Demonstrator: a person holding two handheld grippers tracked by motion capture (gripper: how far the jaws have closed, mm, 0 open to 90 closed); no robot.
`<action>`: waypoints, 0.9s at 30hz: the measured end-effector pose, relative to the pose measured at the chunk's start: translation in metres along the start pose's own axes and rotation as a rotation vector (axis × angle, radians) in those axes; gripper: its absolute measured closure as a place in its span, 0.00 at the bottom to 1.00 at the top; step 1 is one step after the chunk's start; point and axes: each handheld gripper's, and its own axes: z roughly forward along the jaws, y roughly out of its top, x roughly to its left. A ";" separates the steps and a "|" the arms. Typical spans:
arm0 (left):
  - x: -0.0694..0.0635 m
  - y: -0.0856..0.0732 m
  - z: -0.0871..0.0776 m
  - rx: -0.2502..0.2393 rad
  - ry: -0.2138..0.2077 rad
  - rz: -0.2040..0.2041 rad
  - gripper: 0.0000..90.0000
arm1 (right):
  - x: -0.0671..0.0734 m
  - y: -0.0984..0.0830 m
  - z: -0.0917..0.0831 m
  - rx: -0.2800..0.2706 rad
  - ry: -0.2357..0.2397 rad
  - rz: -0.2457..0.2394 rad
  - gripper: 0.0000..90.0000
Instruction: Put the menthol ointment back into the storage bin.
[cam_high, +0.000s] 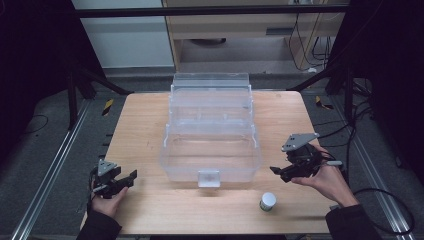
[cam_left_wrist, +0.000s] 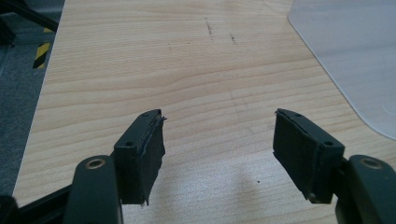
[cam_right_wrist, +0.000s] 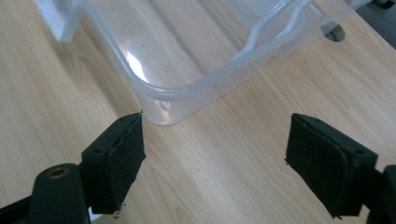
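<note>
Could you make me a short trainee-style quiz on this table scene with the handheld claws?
1. True or false: the right claw is holding the small white-capped jar.
2. What does the clear plastic box rest on?
A. the floor
B. the wooden table
C. a shelf
3. Is anything between the jaws of the left claw?

Key:
1. False; the jar stands alone on the table.
2. B
3. No; its jaws are open with nothing between them.

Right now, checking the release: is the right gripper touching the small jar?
Apart. The high view shows the right gripper above bare table, the small jar standing clear below it.
</note>
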 end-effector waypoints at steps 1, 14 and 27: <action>0.000 0.000 0.000 0.001 0.000 0.000 0.37 | 0.001 0.001 0.000 0.010 0.002 -0.010 0.22; -0.001 0.000 0.001 0.007 -0.001 0.007 0.37 | 0.023 0.007 0.008 0.167 0.109 -0.158 0.21; -0.001 0.000 0.001 0.007 -0.002 0.009 0.37 | 0.039 0.007 0.014 0.237 0.180 -0.229 0.22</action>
